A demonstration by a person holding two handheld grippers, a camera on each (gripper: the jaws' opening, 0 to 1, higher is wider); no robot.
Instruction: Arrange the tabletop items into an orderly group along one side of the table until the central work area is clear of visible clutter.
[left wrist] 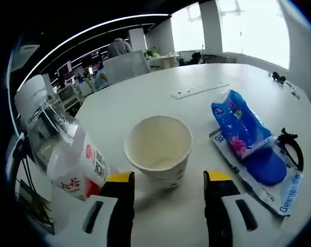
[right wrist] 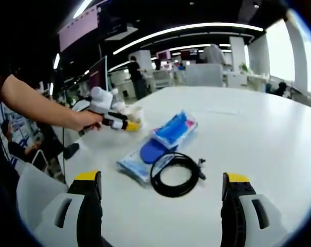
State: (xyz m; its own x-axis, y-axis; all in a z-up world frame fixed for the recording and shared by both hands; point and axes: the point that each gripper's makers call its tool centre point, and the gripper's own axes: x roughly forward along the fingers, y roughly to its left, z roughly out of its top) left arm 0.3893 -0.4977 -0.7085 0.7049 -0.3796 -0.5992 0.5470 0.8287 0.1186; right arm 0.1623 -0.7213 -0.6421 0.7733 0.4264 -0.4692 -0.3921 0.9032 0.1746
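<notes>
Centrally in the left gripper view: paper cup [left wrist: 159, 149], cream inside, round rim, upright on white table [left wrist: 160, 92]. Left gripper [left wrist: 168, 181] rising from lower frame, 2 black jaws with yellow tips spread wide, 1 either side of cup base, not clearly touching. Lower left: clear plastic bottle [left wrist: 62, 149], white cap, red and white label, leaning beside cup. Right of frame: glossy blue tissue pack [left wrist: 240, 123] lying over flat clear blue mask packet [left wrist: 263, 175]. Far right edge: black cable [left wrist: 291, 146] coil, partly cut off. Upper centre: flat white power strip [left wrist: 199, 91].

Seen in the right gripper view: right gripper [right wrist: 162, 186] at lower frame, same black, yellow-tipped jaws set wide apart, nothing between, hovering above table [right wrist: 248, 134]. Just beyond, centre: looped cable [right wrist: 175, 174], thin and rubbery, touching mask packet [right wrist: 137, 164]. Tissue pack [right wrist: 175, 128] above. Left middle: bare forearm reaching in, hand [right wrist: 88, 120] gripping left gripper [right wrist: 125, 125] at cup [right wrist: 134, 114], bottle [right wrist: 101, 100] alongside. Office desks, people blurred in upper background.
</notes>
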